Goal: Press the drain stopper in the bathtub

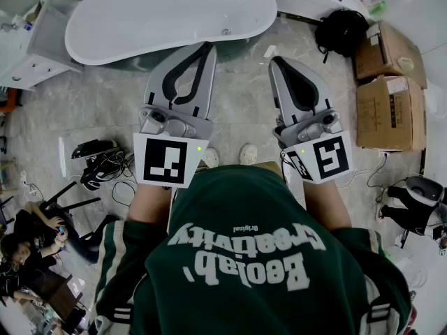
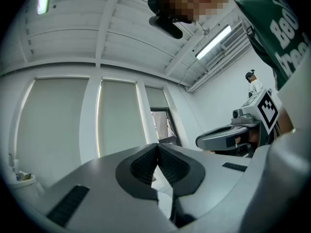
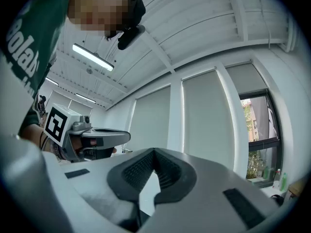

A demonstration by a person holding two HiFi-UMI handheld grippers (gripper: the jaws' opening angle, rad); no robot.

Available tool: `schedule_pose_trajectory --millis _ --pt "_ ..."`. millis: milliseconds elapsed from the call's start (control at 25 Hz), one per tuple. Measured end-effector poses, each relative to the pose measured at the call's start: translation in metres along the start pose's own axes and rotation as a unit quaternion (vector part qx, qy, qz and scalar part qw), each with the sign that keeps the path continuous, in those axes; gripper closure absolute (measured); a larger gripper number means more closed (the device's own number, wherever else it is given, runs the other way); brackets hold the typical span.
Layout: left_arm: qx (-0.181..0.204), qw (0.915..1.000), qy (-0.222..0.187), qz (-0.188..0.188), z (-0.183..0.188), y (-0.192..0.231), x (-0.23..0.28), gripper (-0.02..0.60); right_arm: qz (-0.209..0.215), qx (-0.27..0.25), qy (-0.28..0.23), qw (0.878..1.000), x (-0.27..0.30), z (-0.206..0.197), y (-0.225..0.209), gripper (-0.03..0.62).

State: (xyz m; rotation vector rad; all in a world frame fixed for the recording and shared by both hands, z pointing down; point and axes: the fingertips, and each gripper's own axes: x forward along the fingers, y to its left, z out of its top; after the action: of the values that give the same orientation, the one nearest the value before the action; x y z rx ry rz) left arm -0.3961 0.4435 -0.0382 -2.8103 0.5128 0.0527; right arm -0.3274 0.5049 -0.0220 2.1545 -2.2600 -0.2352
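I have the left gripper (image 1: 204, 47) and right gripper (image 1: 275, 61) both clenched on nothing, tips raised, and the drain stopper (image 1: 225, 31) lies ahead and below them in the white bathtub (image 1: 140, 19), seemingly nearer the left.

The bathtub (image 1: 167, 12) is white, the floor (image 1: 241, 82) grey-marbled, the sweatshirt (image 1: 230, 208) green.
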Motion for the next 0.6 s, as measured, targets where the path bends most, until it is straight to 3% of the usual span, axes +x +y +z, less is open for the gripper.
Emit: schedule_pose_trajectory --millis 600 --pt "0.001 1.0 0.009 0.004 0.005 -0.026 0.021 0.574 -0.006 0.034 -0.019 0.999 -0.024 -0.001 -0.034 0.585"
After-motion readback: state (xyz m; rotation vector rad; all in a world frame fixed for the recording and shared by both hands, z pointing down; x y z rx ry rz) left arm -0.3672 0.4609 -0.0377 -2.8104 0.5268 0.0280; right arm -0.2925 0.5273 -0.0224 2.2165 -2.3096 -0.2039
